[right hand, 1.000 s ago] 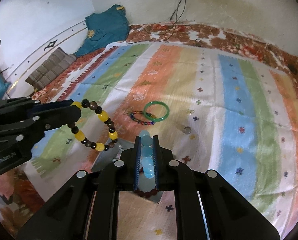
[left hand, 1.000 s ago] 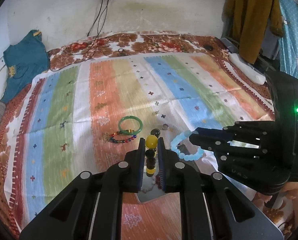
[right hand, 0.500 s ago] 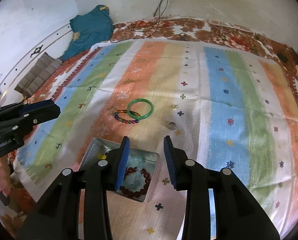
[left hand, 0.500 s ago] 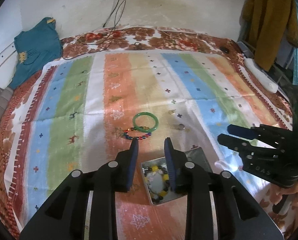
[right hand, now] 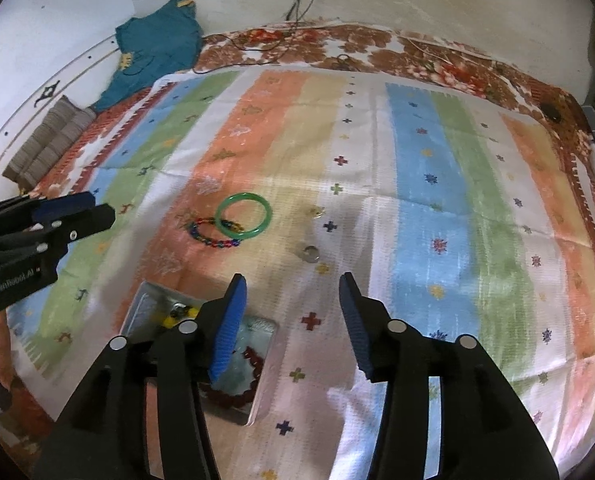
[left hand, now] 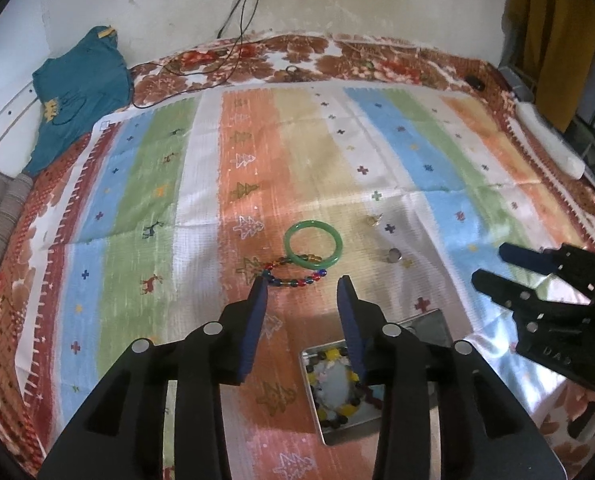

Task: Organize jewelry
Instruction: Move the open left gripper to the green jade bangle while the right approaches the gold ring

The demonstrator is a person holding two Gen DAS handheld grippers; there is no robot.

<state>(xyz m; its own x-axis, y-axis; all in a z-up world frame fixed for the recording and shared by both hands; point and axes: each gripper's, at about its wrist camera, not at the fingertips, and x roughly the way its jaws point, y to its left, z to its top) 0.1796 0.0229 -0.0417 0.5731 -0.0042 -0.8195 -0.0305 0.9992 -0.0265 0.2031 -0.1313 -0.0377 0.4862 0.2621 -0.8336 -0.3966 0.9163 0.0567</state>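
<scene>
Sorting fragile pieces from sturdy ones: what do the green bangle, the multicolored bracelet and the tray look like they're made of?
Green bangle: one solid, glossy ring, jade or glass by its look; it could be plastic.
Multicolored bracelet: small shiny red, blue and green beads, translucent, probably glass or plastic.
Tray: thin grey sheet with bright reflections, apparently metal.

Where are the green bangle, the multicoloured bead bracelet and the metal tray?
green bangle [left hand: 339,246]: left wrist view, on its right-hand rim.
multicoloured bead bracelet [left hand: 297,281]: left wrist view, on its near strand of beads.
metal tray [right hand: 147,304]: right wrist view, on its bare far left corner.
</scene>
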